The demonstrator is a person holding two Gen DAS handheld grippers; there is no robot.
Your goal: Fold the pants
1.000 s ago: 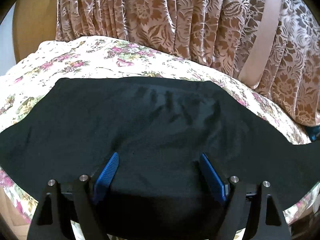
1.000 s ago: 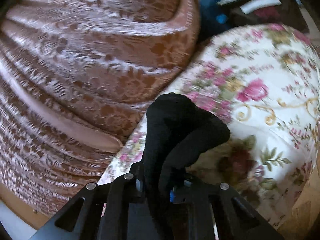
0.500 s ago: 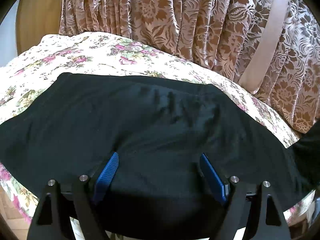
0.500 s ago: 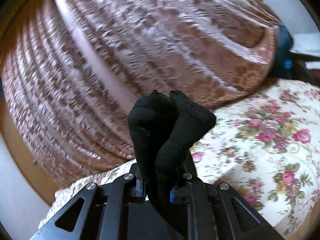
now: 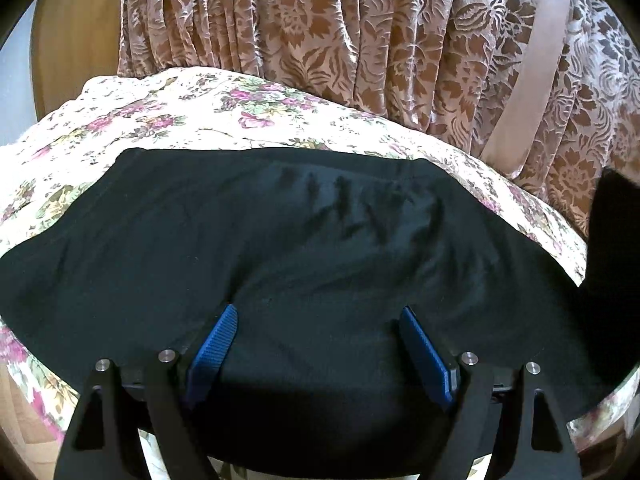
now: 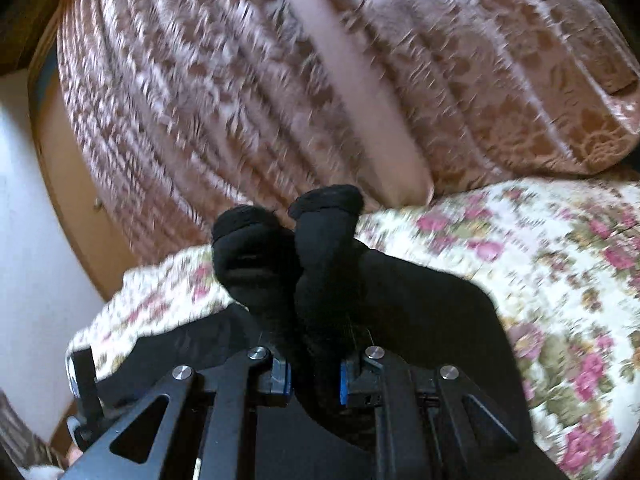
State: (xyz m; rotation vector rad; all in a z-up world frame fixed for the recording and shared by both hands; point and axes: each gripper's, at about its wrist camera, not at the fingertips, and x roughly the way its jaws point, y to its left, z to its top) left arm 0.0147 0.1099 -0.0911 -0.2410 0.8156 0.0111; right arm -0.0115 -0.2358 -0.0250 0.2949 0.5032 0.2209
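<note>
Black pants (image 5: 304,248) lie spread flat across a floral bedspread (image 5: 168,116). My left gripper (image 5: 318,316) is open, its blue pads (image 5: 212,344) resting low over the near edge of the pants, holding nothing. My right gripper (image 6: 314,376) is shut on a bunched end of the pants (image 6: 312,248), which sticks up past the fingers. That lifted end also shows as a dark mass at the right edge of the left wrist view (image 5: 612,216). The right wrist view is motion-blurred.
A brown floral curtain (image 5: 360,40) with a plain pink band (image 5: 528,80) hangs right behind the bed. A wooden door (image 5: 72,32) stands at the far left. The bedspread (image 6: 540,264) extends to the right of the pants.
My right gripper has swung the held pants end up and leftwards, over the spread part of the pants. The lifted end now enters the left view's right edge. The left gripper stays open.
</note>
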